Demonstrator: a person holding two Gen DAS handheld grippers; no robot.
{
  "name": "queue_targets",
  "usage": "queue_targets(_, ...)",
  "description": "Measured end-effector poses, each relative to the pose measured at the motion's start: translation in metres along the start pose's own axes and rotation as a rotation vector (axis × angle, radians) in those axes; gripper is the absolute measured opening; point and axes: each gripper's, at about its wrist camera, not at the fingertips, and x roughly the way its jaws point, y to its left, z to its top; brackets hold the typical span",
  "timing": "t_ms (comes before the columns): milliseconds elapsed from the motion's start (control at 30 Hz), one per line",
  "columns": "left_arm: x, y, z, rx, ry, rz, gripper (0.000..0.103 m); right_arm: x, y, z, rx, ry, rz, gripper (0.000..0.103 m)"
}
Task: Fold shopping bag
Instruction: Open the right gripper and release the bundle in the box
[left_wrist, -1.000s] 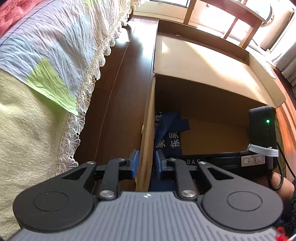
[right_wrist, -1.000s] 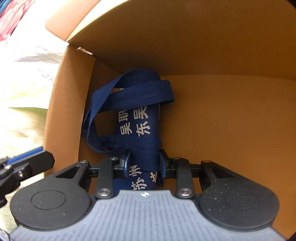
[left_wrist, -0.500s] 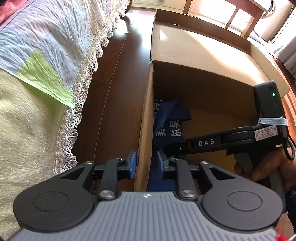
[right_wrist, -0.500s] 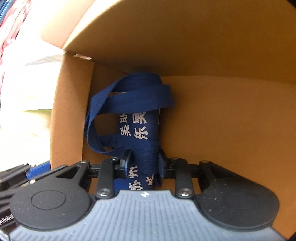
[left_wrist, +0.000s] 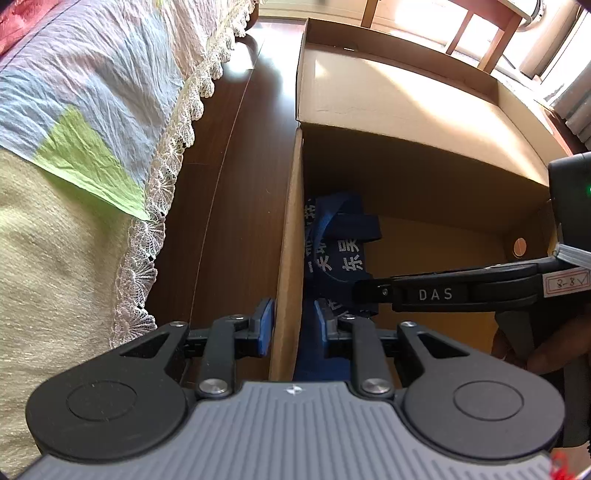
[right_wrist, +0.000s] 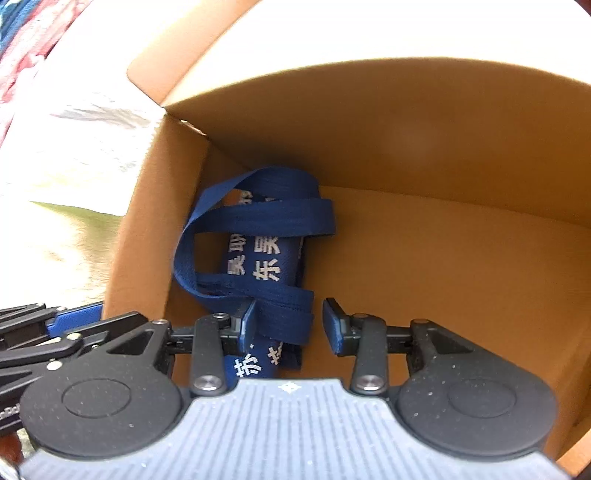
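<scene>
A navy shopping bag (left_wrist: 336, 258) (right_wrist: 266, 266) with white characters lies rolled up, straps looped around it, on the bottom of a cardboard box (left_wrist: 288, 258) (right_wrist: 147, 240), against its left wall. My right gripper (right_wrist: 289, 325) is open over the bag's near end: the left pad touches the straps, the right pad stands clear. In the left wrist view it reaches in from the right. My left gripper (left_wrist: 294, 321) straddles the box's left wall, pads close on both sides, shut on it.
A bed with a patchwork quilt (left_wrist: 92, 92) and lace trim lies left of the box, across a strip of dark wooden floor (left_wrist: 229, 184). The box's far flap (left_wrist: 388, 92) is folded out. Wooden chair legs (left_wrist: 476, 33) stand beyond. A hand (left_wrist: 546, 354) holds the right gripper.
My right gripper has opened and let go of the rolled bag, which stays on the box bottom. It has also lifted back slightly. The left gripper stays on the wall.
</scene>
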Motion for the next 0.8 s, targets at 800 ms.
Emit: queue_targets(800,-0.016,0.002,-0.009,0.011,-0.026,0.025,0.032,-0.052,-0.083,-0.093,-0.011,-0.073,0.002,0.036)
